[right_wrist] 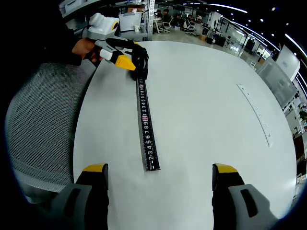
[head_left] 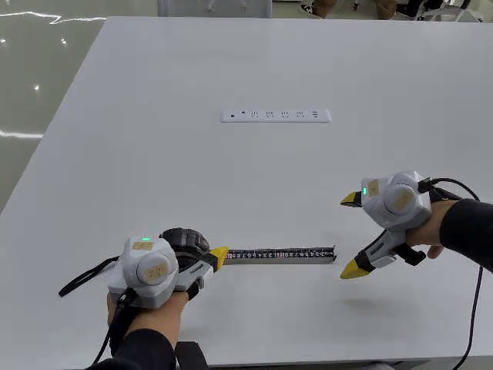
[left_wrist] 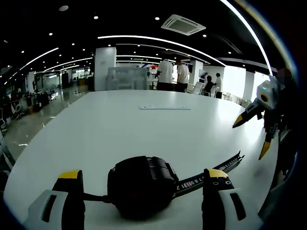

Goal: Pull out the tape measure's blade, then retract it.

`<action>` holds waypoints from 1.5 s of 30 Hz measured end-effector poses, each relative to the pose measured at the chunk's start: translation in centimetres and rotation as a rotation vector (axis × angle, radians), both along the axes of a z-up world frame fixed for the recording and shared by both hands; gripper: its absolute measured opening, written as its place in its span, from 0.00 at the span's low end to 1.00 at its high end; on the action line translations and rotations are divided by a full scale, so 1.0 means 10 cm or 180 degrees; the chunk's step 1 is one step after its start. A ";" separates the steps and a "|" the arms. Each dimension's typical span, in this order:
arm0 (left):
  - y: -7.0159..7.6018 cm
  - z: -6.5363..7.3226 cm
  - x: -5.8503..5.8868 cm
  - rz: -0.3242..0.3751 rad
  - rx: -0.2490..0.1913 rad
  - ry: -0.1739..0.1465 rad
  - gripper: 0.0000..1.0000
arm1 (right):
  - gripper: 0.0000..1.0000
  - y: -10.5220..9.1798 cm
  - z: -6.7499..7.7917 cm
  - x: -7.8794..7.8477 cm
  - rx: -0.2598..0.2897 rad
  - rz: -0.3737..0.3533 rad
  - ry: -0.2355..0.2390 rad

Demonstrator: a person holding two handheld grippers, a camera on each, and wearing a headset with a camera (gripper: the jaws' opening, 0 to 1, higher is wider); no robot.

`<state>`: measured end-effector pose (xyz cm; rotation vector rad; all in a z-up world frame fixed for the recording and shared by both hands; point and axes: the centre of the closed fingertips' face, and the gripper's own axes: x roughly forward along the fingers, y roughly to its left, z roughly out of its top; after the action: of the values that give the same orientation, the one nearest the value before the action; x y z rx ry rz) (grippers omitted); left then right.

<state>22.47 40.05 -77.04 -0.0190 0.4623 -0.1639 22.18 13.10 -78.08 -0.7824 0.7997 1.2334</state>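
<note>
The black tape measure case [head_left: 185,243] lies on the white table [head_left: 254,177] near the front left. Its blade [head_left: 281,253] is pulled out to the right and lies flat. My left gripper [head_left: 194,245] is open, its jaws straddling the case [left_wrist: 141,187] with a small gap on each side. My right gripper [head_left: 353,234] is open just right of the blade's end. In the right gripper view the blade tip [right_wrist: 152,165] lies on the table between the open jaws of the right gripper [right_wrist: 160,167], untouched. The left gripper [right_wrist: 125,61] sits at the blade's far end.
A white power strip [head_left: 276,116] lies flat at the table's middle. A black strap [head_left: 81,277] trails left from the case. A grey mesh chair [right_wrist: 43,129] stands by the table's near edge. People stand far off behind the table [left_wrist: 172,74].
</note>
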 end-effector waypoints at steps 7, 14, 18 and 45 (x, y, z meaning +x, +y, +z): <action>-0.02 0.04 0.04 -0.0075 -0.0016 -0.0162 1.00 | 0.66 -0.02 -0.09 -0.03 -0.0074 0.0161 0.0062; -0.07 -0.02 0.04 -0.0129 -0.0024 -0.0147 1.00 | 0.51 0.01 -0.24 -0.06 -0.0106 0.0141 0.0189; -0.07 -0.04 0.04 -0.0147 -0.0017 -0.0133 1.00 | 0.40 0.02 -0.31 -0.10 -0.0133 0.0178 0.0263; -0.05 -0.16 0.09 0.0073 -0.0242 0.0109 0.78 | 0.12 0.00 -0.47 -0.16 -0.0435 0.0498 0.0205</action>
<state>23.39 39.52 -78.62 -0.1017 0.4896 -0.1587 20.58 13.07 -82.78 -0.9343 0.8959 1.3592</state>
